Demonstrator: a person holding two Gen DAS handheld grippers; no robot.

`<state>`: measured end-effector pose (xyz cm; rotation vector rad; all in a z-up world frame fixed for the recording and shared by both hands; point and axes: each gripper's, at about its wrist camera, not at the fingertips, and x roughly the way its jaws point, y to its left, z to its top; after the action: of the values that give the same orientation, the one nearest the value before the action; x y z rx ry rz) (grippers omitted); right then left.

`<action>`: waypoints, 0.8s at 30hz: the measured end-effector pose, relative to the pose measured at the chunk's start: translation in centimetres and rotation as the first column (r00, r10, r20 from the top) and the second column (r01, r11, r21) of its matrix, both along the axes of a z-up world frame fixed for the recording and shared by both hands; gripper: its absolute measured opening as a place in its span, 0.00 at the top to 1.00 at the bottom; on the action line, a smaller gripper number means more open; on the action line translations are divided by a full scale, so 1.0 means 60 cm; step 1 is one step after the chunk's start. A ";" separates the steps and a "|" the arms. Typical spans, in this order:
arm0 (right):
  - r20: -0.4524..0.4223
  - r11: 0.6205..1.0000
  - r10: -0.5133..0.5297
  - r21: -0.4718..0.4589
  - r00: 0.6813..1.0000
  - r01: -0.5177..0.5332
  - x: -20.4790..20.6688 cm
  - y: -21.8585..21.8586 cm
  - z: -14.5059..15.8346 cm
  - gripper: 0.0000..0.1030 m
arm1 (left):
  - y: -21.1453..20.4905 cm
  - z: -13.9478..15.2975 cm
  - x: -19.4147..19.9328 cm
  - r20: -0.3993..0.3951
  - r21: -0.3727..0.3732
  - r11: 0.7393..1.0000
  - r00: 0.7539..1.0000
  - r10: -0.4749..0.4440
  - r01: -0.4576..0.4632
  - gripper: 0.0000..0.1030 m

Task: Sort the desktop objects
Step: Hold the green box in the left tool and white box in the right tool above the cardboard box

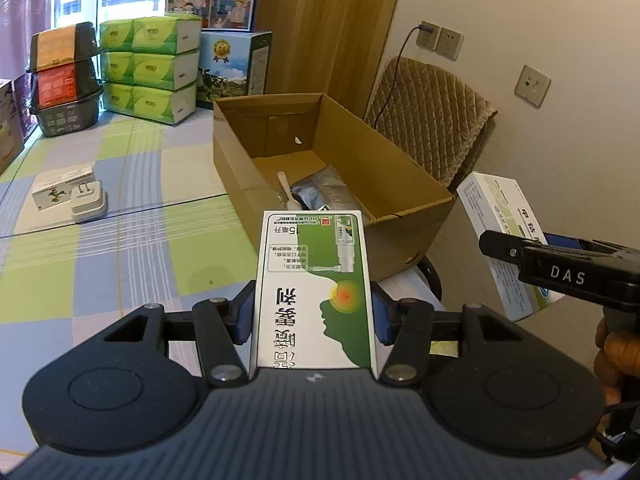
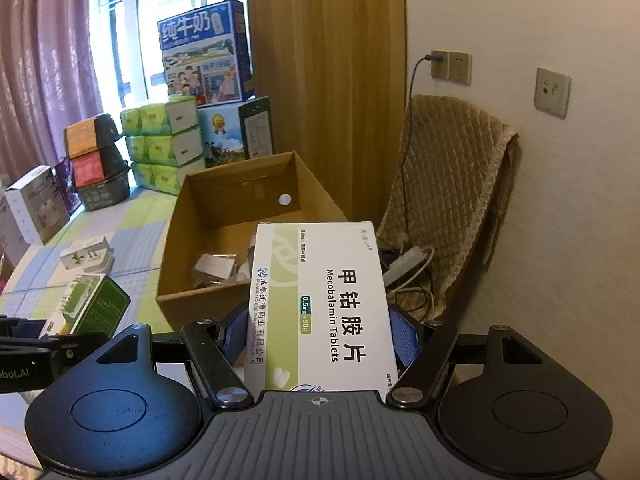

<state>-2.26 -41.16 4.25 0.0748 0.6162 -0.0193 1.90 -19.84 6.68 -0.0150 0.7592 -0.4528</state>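
Open cardboard box (image 1: pixel 320 168) ahead on checked tablecloth (image 1: pixel 120 248), pouch (image 1: pixel 328 194) inside. Left gripper (image 1: pixel 314 312) pinches green-white carton (image 1: pixel 314 292); right gripper (image 2: pixel 320 332) pinches tablet box (image 2: pixel 320 304), both raised short of the box.

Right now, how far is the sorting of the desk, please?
Partly done. The cardboard box already holds a silver pouch and a white spoon. In hand: the left gripper grips a green spray box, the right gripper a Mecobalamin tablet box. Left on the table: a small white box and a white plug adapter.
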 end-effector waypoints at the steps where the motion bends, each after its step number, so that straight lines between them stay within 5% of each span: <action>1: 0.000 1.000 -0.002 0.000 1.000 0.002 0.001 -0.002 -0.001 0.34 | -0.003 0.000 0.002 -0.001 0.002 1.000 1.000 -0.004 0.004 0.51; 24: 0.008 1.000 0.006 -0.004 1.000 -0.006 0.027 -0.018 0.000 0.34 | -0.043 0.007 0.030 0.005 0.006 1.000 1.000 -0.006 0.006 0.51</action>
<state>-0.67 -42.26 4.28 0.0691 0.6087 -0.0143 3.71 -22.40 7.09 -0.0063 0.7554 -0.4566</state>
